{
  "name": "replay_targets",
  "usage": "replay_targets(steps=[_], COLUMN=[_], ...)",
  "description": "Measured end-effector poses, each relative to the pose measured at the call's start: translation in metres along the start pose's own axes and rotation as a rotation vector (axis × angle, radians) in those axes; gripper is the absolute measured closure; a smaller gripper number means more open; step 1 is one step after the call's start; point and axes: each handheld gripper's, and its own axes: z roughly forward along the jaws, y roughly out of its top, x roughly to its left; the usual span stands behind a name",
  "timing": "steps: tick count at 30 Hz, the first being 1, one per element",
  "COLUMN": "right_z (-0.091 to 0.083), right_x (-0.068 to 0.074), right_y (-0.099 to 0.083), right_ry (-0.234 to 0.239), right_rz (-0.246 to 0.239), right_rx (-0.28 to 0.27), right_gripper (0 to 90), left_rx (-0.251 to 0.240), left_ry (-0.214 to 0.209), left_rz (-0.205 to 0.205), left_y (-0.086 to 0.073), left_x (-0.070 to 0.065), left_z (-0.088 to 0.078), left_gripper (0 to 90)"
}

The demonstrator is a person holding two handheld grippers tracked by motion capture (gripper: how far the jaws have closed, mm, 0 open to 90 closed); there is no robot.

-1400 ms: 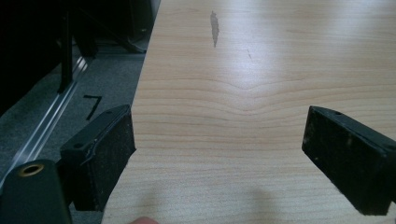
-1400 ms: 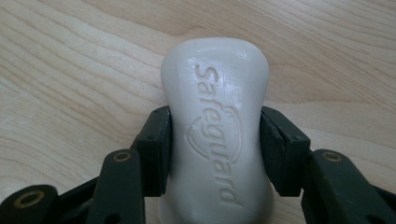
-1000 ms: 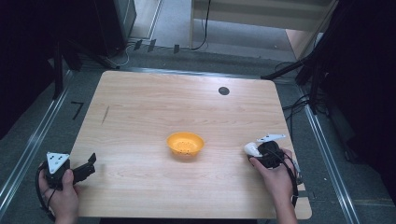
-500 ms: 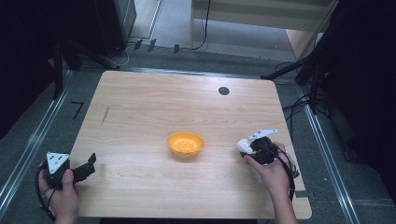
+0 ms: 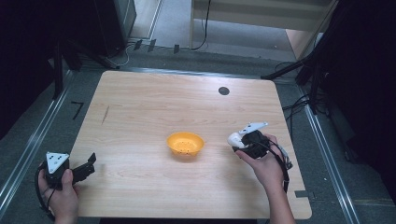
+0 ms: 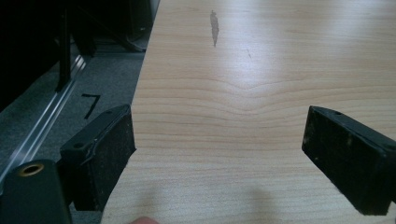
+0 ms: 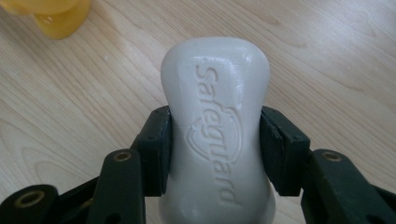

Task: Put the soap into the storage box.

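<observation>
A white bar of soap [image 7: 217,126] stamped "safeguard" is clamped at its waist between the two black jaws of my right gripper [image 7: 215,149]. In the high view the right gripper [image 5: 239,140] holds the soap [image 5: 233,139] just above the table, to the right of an orange bowl [image 5: 185,144] with small holes in its bottom. Part of the bowl [image 7: 56,16] shows at the top left of the right gripper view. My left gripper [image 5: 88,164] rests at the table's front left corner, open, with bare wood between its pads [image 6: 102,149].
The wooden table [image 5: 154,107] has a black round mark [image 5: 223,90] near its far edge and a dark streak [image 5: 105,114] on the left. Grey floor with metal rails [image 5: 28,140] runs along both sides, and cables [image 5: 299,105] lie at the right.
My right gripper has carried the soap leftward, closer to the orange bowl. The left gripper has stayed where it was.
</observation>
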Motion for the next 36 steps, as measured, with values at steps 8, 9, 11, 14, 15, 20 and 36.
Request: replay_targets(steps=[8,9,11,14,15,20,36], right_z=[0.000,0.000,0.000,0.000,0.000,0.002,0.005], right_x=[0.008,0.008,0.010,0.014,0.015,0.020,0.035], right_y=[0.016,0.016,0.020,0.027,0.029,0.038,0.067], right_ry=[0.026,0.026,0.029,0.037,0.042,0.051,0.081], right_rz=[-0.055,-0.055,-0.066,-0.092,-0.100,-0.125,-0.216], right_rx=[-0.002,-0.002,-0.002,-0.011,-0.009,-0.015,-0.028], right_gripper=[50.9,50.9,50.8,50.9,50.8,50.8,50.9], left_rx=[0.000,0.000,0.000,-0.002,-0.002,-0.001,-0.003], left_ry=[0.000,-0.001,0.000,-0.003,-0.003,-0.003,-0.006], left_rz=[-0.001,-0.001,-0.001,-0.002,-0.002,-0.002,-0.004], left_y=[0.000,0.000,0.000,0.000,0.000,0.000,0.000], left_x=[0.000,0.000,0.000,0.000,0.000,0.000,0.000], left_z=[0.000,0.000,0.000,0.000,0.000,0.000,0.001], left_gripper=[10.2,10.2,10.2,10.2,10.2,10.2,10.2])
